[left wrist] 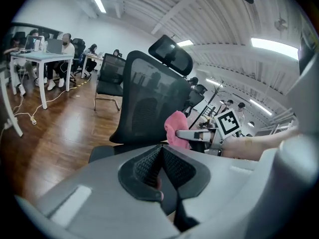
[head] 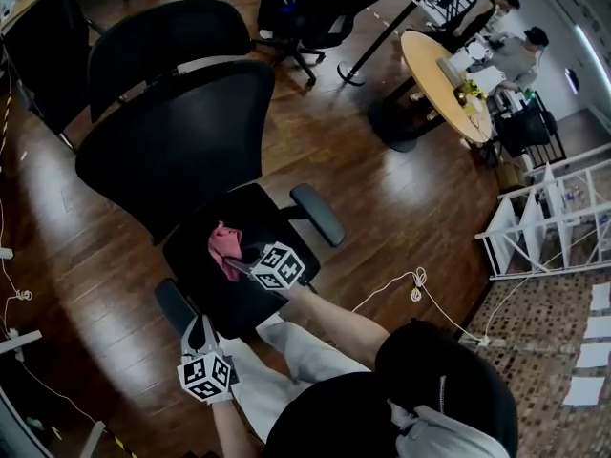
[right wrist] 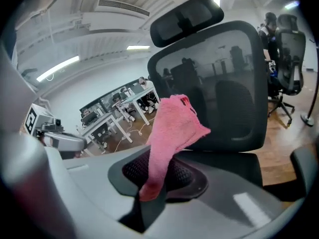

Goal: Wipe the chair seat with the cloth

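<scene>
**Pink cloth pinched and held over the chair seat, wipe not clearly started**

The right claw (right wrist: 152,183) is clamped on one end of the cloth (right wrist: 172,128), so the rest bunches out ahead of its tips as a loose pad. The chair seat (head: 218,305) lies just below and beyond that. I cannot tell whether the cloth touches it. The left claw (left wrist: 160,169) is pressed together on nothing and sits low beside the seat's near edge, likely kept out of the sweep. No container shows near either claw.
</scene>
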`<state>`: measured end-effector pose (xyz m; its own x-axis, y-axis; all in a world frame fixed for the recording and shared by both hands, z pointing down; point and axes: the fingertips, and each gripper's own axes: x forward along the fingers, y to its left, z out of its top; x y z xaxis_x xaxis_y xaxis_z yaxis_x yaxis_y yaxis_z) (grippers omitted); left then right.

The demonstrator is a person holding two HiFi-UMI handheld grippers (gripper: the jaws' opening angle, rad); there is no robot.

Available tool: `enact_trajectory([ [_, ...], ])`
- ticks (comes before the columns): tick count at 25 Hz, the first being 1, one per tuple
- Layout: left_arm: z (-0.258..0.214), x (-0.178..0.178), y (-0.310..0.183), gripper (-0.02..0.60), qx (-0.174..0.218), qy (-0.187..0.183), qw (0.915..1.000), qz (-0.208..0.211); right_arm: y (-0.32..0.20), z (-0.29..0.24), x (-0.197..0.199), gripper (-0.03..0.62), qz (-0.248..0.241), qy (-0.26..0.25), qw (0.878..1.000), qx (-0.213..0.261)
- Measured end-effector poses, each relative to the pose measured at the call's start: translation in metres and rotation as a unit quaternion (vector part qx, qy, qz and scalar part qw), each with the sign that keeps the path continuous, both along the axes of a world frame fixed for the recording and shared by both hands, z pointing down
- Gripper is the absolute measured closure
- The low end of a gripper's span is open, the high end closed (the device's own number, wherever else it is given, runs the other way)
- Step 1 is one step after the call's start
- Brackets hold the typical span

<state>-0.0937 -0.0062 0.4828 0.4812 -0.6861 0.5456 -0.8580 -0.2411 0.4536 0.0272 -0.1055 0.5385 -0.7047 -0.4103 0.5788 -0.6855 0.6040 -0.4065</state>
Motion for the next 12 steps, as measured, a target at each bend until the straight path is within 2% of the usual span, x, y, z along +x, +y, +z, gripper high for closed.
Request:
enact_trajectory([
  [6,0.029,0.006,-0.007,0.588,-0.012,0.020,0.9997,0.004,-0.050,0.066,-0.028,0.531,-0.009,0.004,1.000,-0.008],
  [12,0.071,-0.009,-0.002,0.588,-0.042,0.036,0.9985,0.003,-0.091,0.150,-0.073,0.530,-0.029,0.023,0.999,-0.032],
])
